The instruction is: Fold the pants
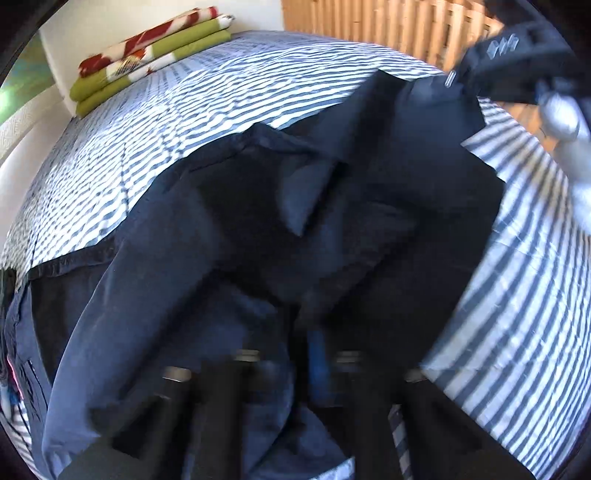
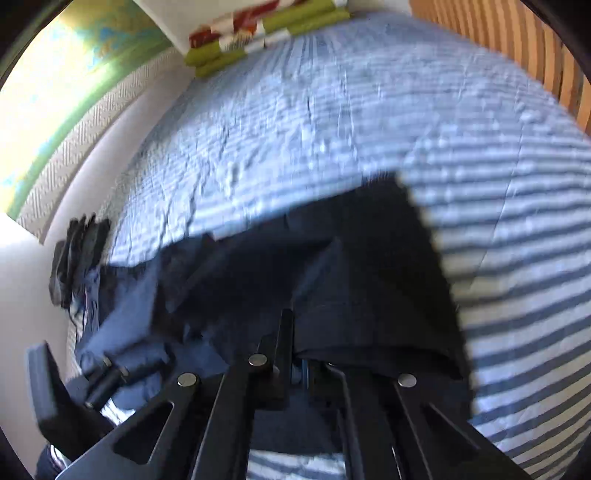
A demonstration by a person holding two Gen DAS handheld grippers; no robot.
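Dark navy pants (image 1: 258, 229) lie rumpled across a blue-and-white striped bedspread (image 1: 207, 96). At the bottom of the left wrist view, blurred by motion, my left gripper (image 1: 317, 350) is shut on a bunch of the pants fabric. In that same view my right gripper (image 1: 461, 79) pinches a far corner of the pants at the upper right. The right wrist view shows my right gripper (image 2: 299, 332) shut on a pants (image 2: 332, 266) edge, with cloth draped over its right finger. My left gripper (image 2: 110, 369) appears at the lower left there, with cloth lifted to it.
A folded red, green and white blanket (image 1: 147, 55) lies at the far end of the bed. A wooden slatted wall (image 1: 388, 26) runs along the right side. A white wall (image 2: 29, 295) borders the left side, and a dark bundle (image 2: 79, 254) sits at that edge.
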